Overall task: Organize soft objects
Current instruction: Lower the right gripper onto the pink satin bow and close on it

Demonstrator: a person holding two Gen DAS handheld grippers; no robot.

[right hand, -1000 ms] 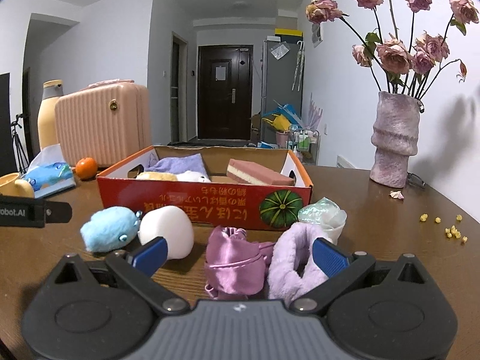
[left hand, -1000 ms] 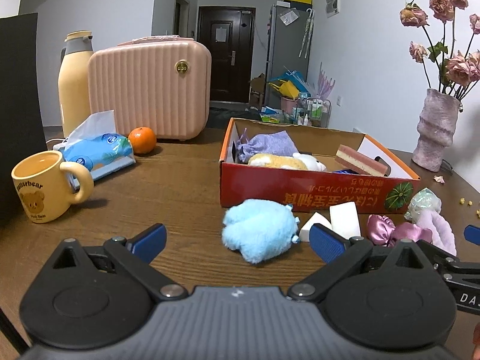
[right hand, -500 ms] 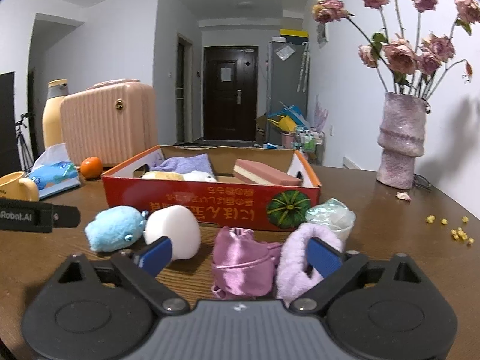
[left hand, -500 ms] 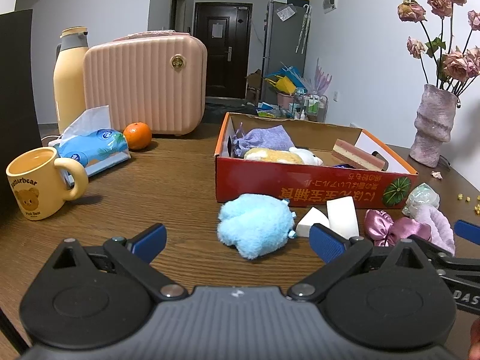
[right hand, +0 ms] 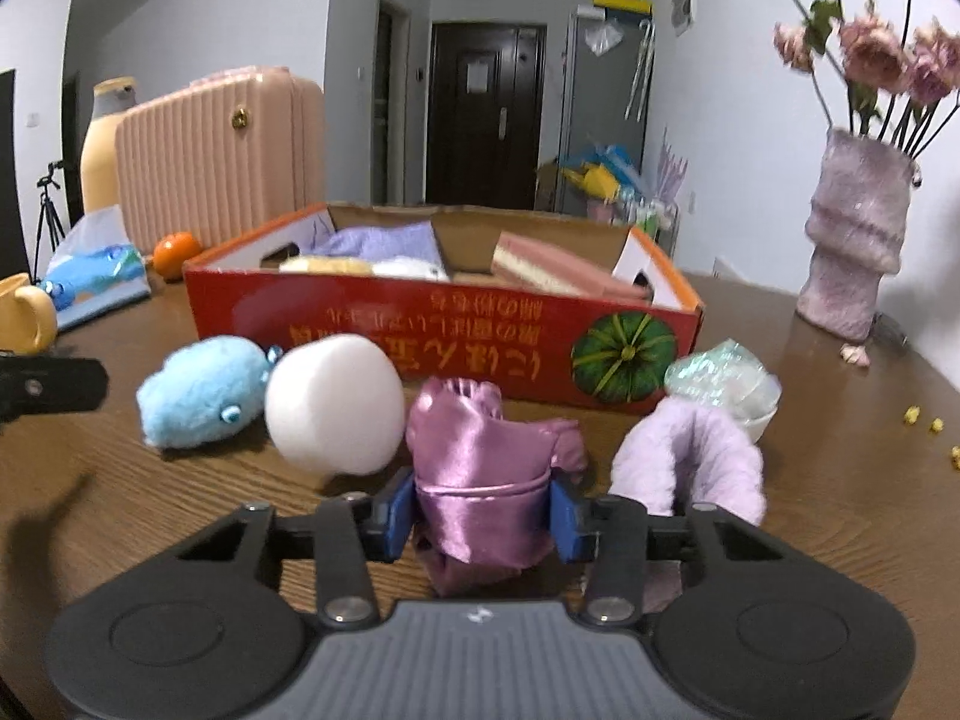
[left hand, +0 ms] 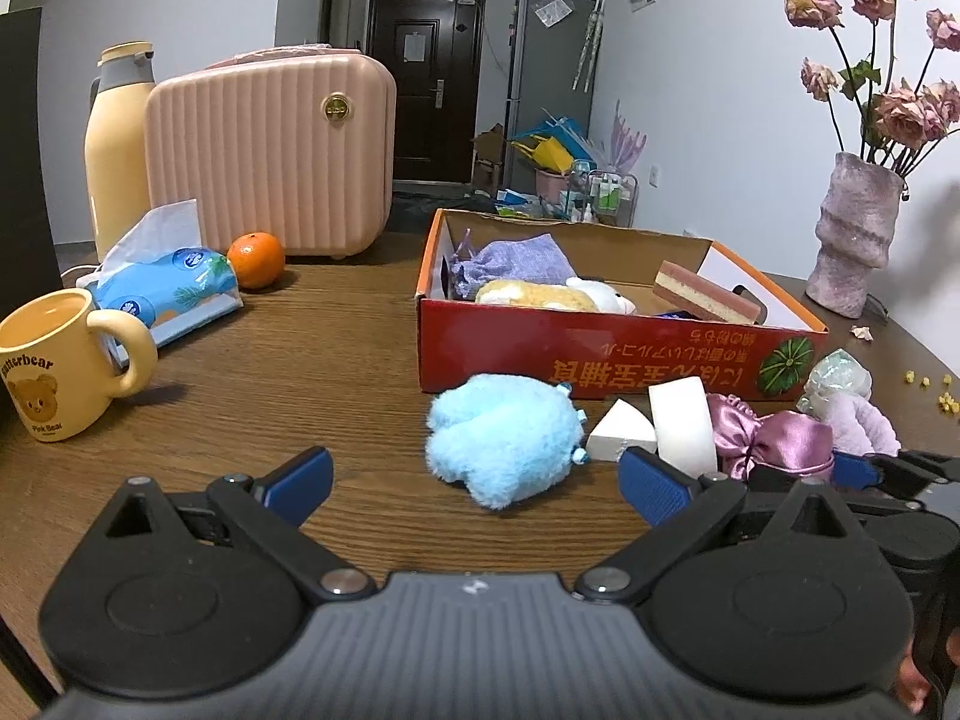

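The pink satin pouch (right hand: 480, 474) lies on the wooden table (right hand: 840, 480), just in front of the red cardboard box (right hand: 420, 336). My right gripper (right hand: 483, 519) has just been closing and its blue pads now press the pouch from both sides. A white sponge (right hand: 333, 402) and a blue plush toy (right hand: 201, 390) sit to its left, a lilac fluffy band (right hand: 690, 462) to its right. My left gripper (left hand: 474, 480) hangs wide apart over the table, with nothing between its pads, near the plush toy
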